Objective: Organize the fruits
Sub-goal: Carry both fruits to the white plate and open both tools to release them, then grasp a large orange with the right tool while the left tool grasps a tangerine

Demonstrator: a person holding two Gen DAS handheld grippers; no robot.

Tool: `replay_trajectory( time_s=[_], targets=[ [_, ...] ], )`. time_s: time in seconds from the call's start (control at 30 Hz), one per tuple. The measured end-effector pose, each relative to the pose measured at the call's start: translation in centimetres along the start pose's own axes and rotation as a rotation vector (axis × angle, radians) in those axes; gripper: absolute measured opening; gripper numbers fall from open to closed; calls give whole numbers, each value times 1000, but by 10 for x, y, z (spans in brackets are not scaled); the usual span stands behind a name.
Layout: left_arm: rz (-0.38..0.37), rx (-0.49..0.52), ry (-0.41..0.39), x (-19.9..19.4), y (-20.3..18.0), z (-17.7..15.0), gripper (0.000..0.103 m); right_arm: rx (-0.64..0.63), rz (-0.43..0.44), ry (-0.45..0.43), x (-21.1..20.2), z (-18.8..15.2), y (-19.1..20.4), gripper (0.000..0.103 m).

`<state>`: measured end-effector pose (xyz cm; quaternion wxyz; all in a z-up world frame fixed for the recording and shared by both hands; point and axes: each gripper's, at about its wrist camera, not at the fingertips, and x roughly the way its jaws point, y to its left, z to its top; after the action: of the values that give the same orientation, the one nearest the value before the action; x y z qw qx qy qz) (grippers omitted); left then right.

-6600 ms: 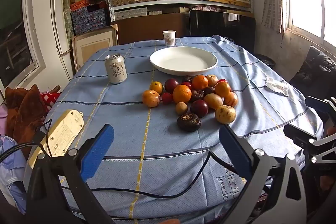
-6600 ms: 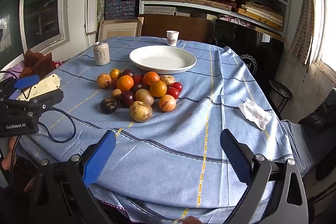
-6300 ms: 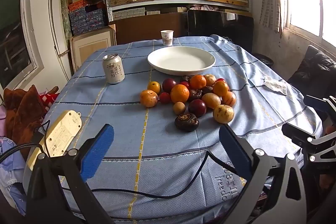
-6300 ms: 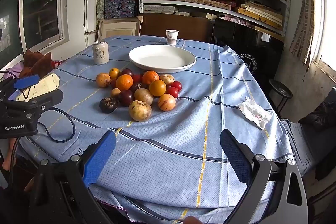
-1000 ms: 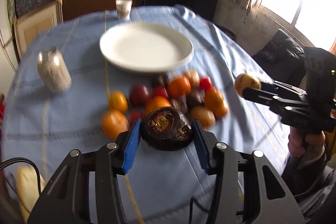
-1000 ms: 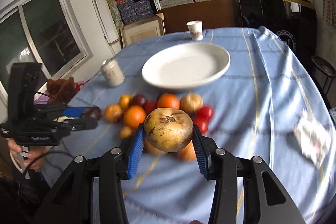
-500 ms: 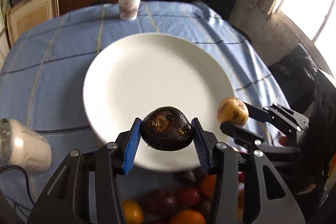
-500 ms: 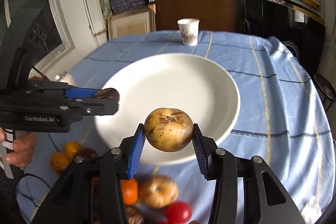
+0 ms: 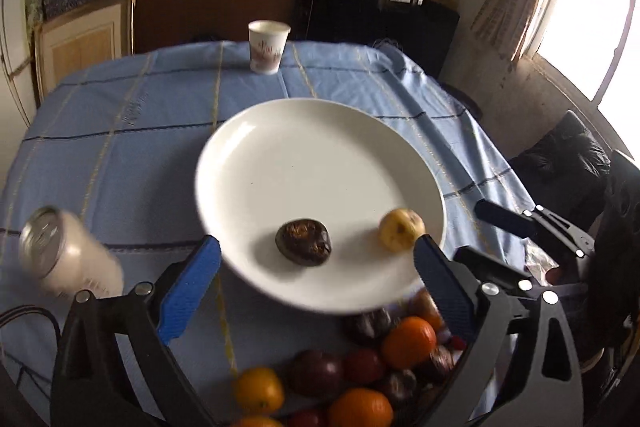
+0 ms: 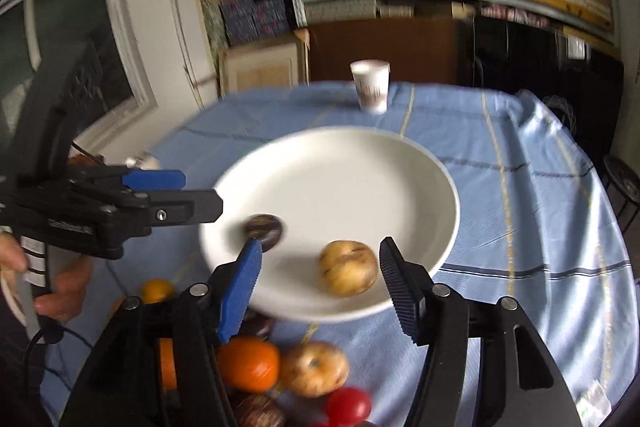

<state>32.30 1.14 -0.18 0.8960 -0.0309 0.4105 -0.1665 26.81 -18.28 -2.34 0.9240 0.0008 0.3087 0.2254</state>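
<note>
A white plate (image 9: 304,131) (image 10: 360,163) lies on the blue tablecloth. A dark wrinkled fruit (image 9: 303,241) (image 10: 265,229) and a yellow-brown fruit (image 9: 401,229) (image 10: 348,268) rest on its near part. My left gripper (image 9: 316,279) is open and empty just behind the dark fruit. My right gripper (image 10: 320,279) is open and empty, its jaws on either side of the yellow-brown fruit. A pile of oranges, red and dark fruits (image 9: 360,375) (image 10: 280,367) lies in front of the plate, under both grippers.
A white drink can (image 9: 68,255) stands left of the plate. A paper cup (image 9: 267,46) (image 10: 370,91) stands at the far edge of the table. Shelves of boxes and a dark cabinet are behind the table. A crumpled tissue (image 9: 538,259) lies at the right.
Both grippers have opened and released their fruits onto the plate. Both have pulled back a little toward the fruit pile.
</note>
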Motion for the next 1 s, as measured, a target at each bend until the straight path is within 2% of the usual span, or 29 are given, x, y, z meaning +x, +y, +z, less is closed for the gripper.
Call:
replay_trajectory(
  time_s=[0.13,0.27,0.37,0.47,0.63,0.77,0.9,1.0],
  targets=[
    [-7,1,-68,-38,-2,-42,97,-41,18,-66,-41,-32,18,74],
    [-47,-31,-152,-67,10,-83,97,-34,45,-36,-54,-60,21,74],
    [-4,-74,-152,-71,22,-100,97,-68,40,-29,-59,-71,29,74],
    [76,-98,-158,-71,30,-108,97,-118,1,4,-52,-78,37,74],
    [75,-64,-145,-71,27,-115,98,-162,-17,26,-51,-86,44,72],
    [108,-40,-132,-69,24,-124,98,-112,1,53,-48,-90,35,68],
    [125,-28,-122,-68,24,-132,98,-88,8,61,-47,-91,31,56],
    [127,-22,-115,-67,24,-135,98,-99,21,69,-47,-92,34,52]
  ],
)
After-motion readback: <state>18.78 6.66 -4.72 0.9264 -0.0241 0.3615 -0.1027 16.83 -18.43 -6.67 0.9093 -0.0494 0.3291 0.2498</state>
